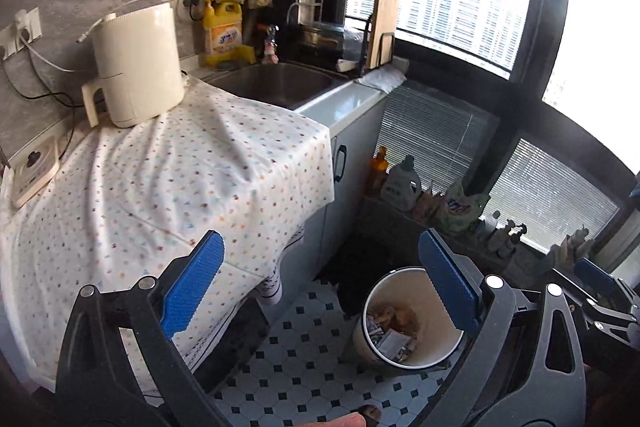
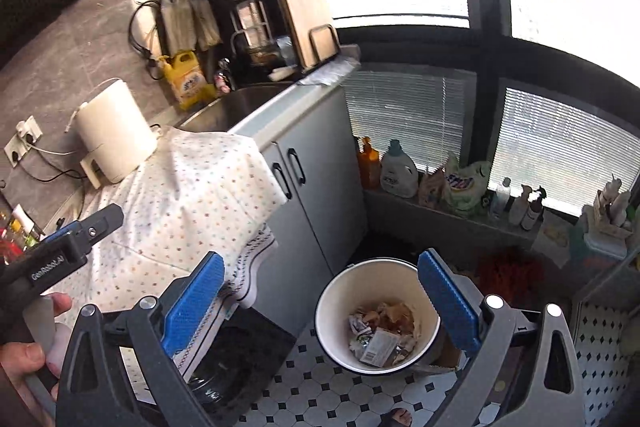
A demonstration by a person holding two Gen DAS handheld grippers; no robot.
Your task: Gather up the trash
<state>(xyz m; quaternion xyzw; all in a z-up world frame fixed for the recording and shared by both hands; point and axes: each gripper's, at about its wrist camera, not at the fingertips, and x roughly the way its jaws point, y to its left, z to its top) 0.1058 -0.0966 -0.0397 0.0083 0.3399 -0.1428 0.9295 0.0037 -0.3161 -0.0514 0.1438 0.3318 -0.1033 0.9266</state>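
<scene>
Both grippers are hanging wide open and empty above the kitchen floor, with the trash lying in the bin below.

The dotted cloth [image 1: 160, 179] is draping over the counter, with a cream appliance [image 1: 136, 63] sitting on it beside the sink [image 1: 280, 83]. The white bin [image 2: 380, 315] is standing on the tiled floor [image 2: 320, 391], holding crumpled trash [image 2: 380, 331]. The left gripper [image 1: 320, 291] and right gripper [image 2: 320, 303] are gripping nothing, blue pads [image 2: 196, 303] spread.
</scene>
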